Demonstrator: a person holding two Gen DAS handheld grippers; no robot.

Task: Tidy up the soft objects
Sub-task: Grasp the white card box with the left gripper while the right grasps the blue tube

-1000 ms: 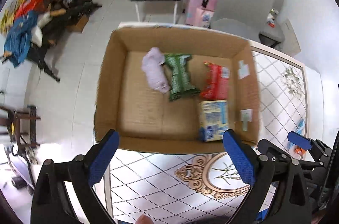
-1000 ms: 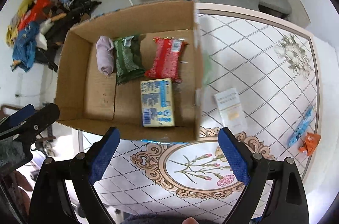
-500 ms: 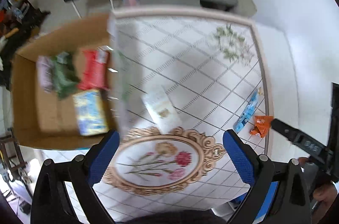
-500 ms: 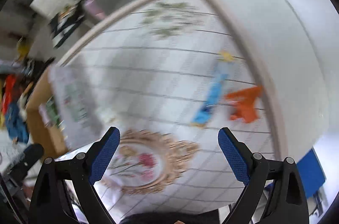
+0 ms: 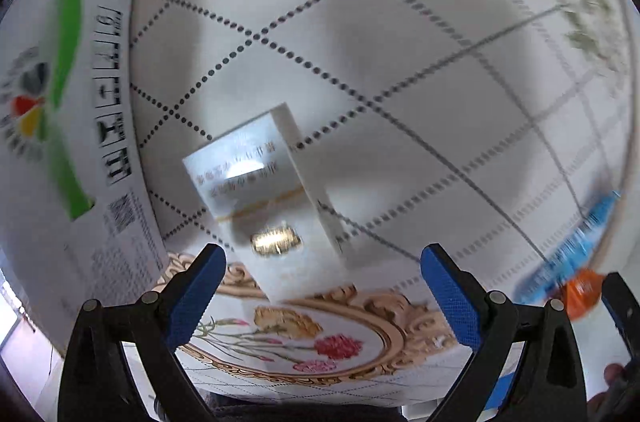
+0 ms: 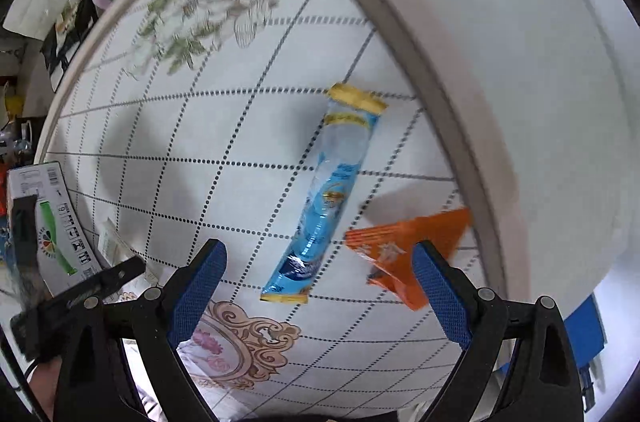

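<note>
A white tablecloth (image 6: 224, 126) carries dotted grey diamond lines, green sprigs and a gold-framed floral medallion, under a blue packet (image 6: 328, 198) with yellow ends, an orange packet (image 6: 404, 242) and a white pack (image 5: 264, 198).

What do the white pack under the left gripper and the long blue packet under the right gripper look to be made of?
White pack: seemingly a glossy plastic film wrap, given the bright glare patch on its top; the contents cannot be told. Long blue packet: thin, shiny plastic or foil film, with sheen along its length and flat yellow crimped ends. Motion blur leaves both uncertain.
</note>
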